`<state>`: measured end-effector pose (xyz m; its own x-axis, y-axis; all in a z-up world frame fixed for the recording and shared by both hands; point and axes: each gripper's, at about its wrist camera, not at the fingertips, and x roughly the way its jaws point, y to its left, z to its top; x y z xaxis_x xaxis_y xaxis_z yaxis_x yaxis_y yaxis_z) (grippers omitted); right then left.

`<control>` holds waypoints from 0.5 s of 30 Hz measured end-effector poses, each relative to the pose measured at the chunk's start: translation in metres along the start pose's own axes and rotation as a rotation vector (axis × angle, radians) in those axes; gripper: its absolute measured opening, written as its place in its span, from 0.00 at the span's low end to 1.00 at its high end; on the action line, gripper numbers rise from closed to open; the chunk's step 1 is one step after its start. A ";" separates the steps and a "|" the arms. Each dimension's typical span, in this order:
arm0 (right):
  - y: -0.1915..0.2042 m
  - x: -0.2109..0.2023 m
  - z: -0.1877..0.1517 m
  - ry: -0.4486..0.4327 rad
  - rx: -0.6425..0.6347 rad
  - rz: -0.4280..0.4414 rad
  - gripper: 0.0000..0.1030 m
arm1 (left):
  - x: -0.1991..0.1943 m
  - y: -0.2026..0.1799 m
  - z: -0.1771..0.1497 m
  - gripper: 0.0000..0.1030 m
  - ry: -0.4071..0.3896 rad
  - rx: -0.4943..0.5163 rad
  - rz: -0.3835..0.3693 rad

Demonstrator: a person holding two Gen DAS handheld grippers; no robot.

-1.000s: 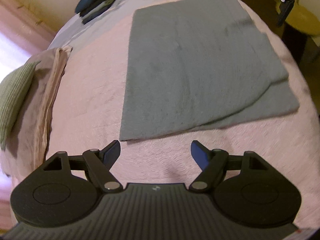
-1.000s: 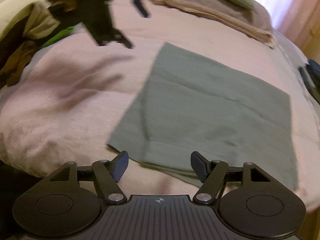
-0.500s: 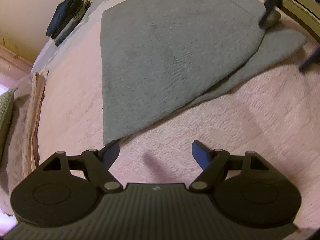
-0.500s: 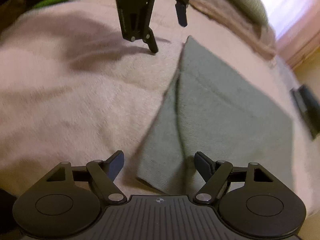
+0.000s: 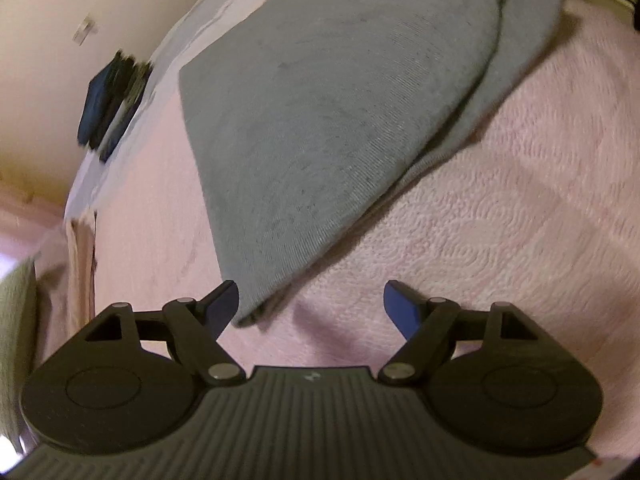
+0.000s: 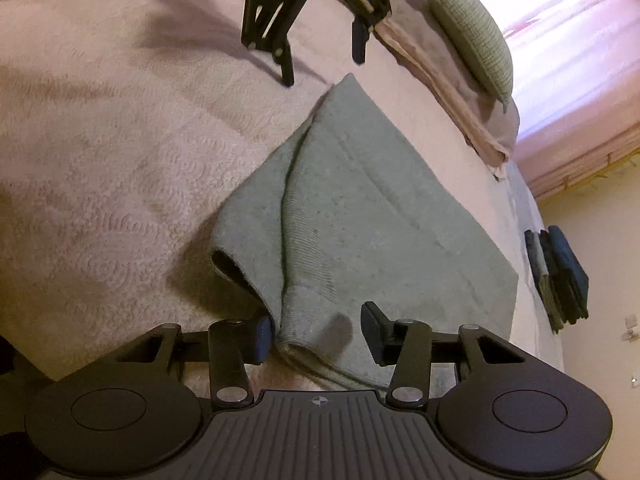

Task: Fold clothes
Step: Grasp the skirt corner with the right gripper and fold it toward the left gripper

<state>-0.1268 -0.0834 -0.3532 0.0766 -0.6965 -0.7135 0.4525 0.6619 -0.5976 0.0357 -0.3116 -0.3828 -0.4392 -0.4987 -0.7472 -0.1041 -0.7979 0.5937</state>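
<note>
A grey-green folded garment (image 5: 332,120) lies flat on the pink bedspread (image 5: 500,220), its top layer offset from the one beneath. My left gripper (image 5: 312,306) is open just off the garment's near corner, whose tip lies beside the left finger. In the right wrist view the same garment (image 6: 360,216) shows a raised, looped fold at its near corner. My right gripper (image 6: 318,334) is open with that corner between its fingers. The left gripper (image 6: 324,56) hangs open over the garment's far corner.
A stack of dark folded clothes (image 5: 112,100) sits near the bed's edge by the wall, also in the right wrist view as a dark stack (image 6: 558,276). A green pillow (image 6: 472,36) rests on a folded beige blanket (image 6: 440,84) by the bright window.
Both grippers have closed in on opposite corners of the garment and dropped lower. The right gripper's fingers now straddle the near corner; the left gripper's finger reaches its corner. Both stayed open.
</note>
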 end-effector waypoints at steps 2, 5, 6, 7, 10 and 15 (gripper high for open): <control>-0.003 -0.005 0.002 0.001 0.008 0.009 0.16 | 0.005 0.001 0.000 0.76 -0.012 0.053 -0.002; -0.014 -0.010 0.005 -0.006 0.061 0.007 0.11 | 0.014 0.003 -0.001 0.76 -0.027 0.126 0.012; -0.020 -0.011 0.006 -0.009 0.083 0.009 0.10 | 0.017 0.004 -0.002 0.76 -0.030 0.148 0.016; -0.025 -0.015 0.007 -0.012 0.107 0.013 0.09 | 0.020 0.006 -0.003 0.76 -0.035 0.169 0.020; -0.045 -0.023 0.011 -0.025 0.173 0.021 0.09 | 0.027 0.006 -0.005 0.73 -0.051 0.249 0.024; -0.076 -0.036 0.017 -0.035 0.230 0.005 0.08 | 0.037 0.007 -0.006 0.50 -0.064 0.324 0.035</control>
<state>-0.1491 -0.1135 -0.2756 0.1082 -0.7050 -0.7009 0.6425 0.5876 -0.4918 0.0239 -0.3377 -0.4080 -0.5020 -0.4933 -0.7103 -0.3616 -0.6264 0.6906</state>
